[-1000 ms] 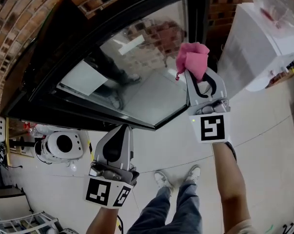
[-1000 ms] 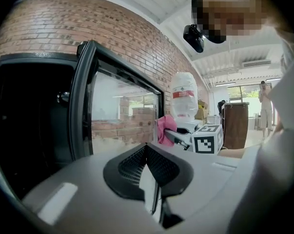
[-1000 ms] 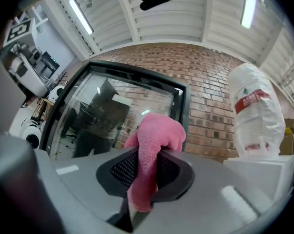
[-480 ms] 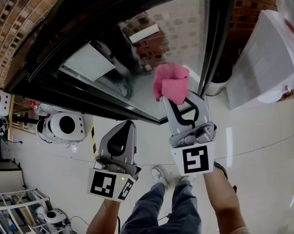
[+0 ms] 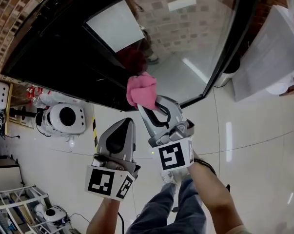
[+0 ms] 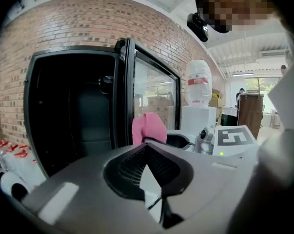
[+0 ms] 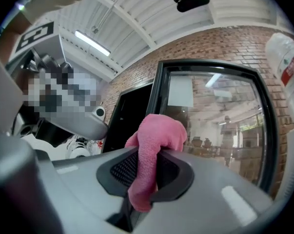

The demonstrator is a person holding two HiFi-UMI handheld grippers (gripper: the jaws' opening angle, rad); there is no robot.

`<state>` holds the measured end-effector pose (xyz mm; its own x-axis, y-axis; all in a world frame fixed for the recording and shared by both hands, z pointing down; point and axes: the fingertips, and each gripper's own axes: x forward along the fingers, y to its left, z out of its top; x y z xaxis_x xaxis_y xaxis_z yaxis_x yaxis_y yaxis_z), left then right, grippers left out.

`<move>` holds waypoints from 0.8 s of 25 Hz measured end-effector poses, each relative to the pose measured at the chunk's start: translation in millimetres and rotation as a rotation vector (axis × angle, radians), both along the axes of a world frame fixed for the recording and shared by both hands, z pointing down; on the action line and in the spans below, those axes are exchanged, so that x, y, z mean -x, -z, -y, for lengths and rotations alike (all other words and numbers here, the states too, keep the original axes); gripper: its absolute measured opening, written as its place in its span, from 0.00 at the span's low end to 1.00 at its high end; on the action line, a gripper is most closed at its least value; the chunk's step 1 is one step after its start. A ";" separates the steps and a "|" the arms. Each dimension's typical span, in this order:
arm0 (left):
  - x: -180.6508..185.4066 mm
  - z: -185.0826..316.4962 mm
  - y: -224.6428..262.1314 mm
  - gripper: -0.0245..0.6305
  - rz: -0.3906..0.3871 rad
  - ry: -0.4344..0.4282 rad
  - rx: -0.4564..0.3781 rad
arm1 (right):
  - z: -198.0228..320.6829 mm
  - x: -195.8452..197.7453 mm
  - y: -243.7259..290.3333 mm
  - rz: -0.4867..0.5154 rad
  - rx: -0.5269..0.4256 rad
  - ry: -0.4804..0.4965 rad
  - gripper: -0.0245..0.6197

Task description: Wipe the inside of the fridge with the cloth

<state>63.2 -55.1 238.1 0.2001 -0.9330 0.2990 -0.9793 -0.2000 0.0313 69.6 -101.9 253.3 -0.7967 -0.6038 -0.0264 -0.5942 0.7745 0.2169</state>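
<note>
The fridge [image 5: 49, 67] is a black cabinet with a dark inside, and its glass door [image 5: 186, 38] stands swung open. My right gripper [image 5: 147, 103] is shut on a bunched pink cloth [image 5: 141, 90], held in front of the lower edge of the open cabinet. In the right gripper view the cloth [image 7: 156, 145] hangs out between the jaws, with the dark opening [image 7: 129, 116] beyond. My left gripper [image 5: 122, 124] is just left of and below the right one, shut on nothing. In the left gripper view the cloth [image 6: 147, 128] shows past the jaws, before the door's edge.
A white rounded machine [image 5: 64, 119] stands on the floor left of the fridge. A white water dispenser [image 5: 268, 52] and a small bin [image 5: 229, 74] are to the right of the door. The person's legs [image 5: 171, 208] are below the grippers, on a glossy tiled floor.
My right gripper has carried the pink cloth leftward and down, from in front of the glass door to the cabinet's open side. The left gripper has hardly moved.
</note>
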 end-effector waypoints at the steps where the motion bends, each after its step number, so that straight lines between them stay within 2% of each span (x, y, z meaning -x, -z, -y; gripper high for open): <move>1: 0.9 -2.5 -1.0 0.06 -0.004 -0.015 0.000 | 0.3 1.1 -1.4 -0.006 -0.005 -0.013 0.13; 7: -1.3 -11.5 -7.7 0.06 -0.034 -0.084 -0.012 | 16.7 -23.5 -9.6 -0.026 -0.024 -0.125 0.13; 10: -9.7 -10.6 -12.9 0.06 -0.036 -0.103 -0.003 | 36.3 -53.9 -15.3 -0.025 -0.015 -0.199 0.13; 14: -24.1 -2.9 -20.2 0.06 -0.008 -0.120 0.024 | 69.7 -106.2 -27.2 0.022 0.057 -0.300 0.13; 20: -51.6 23.4 -11.0 0.09 -0.035 -0.135 -0.025 | 107.4 -160.6 -43.8 -0.052 0.059 -0.340 0.13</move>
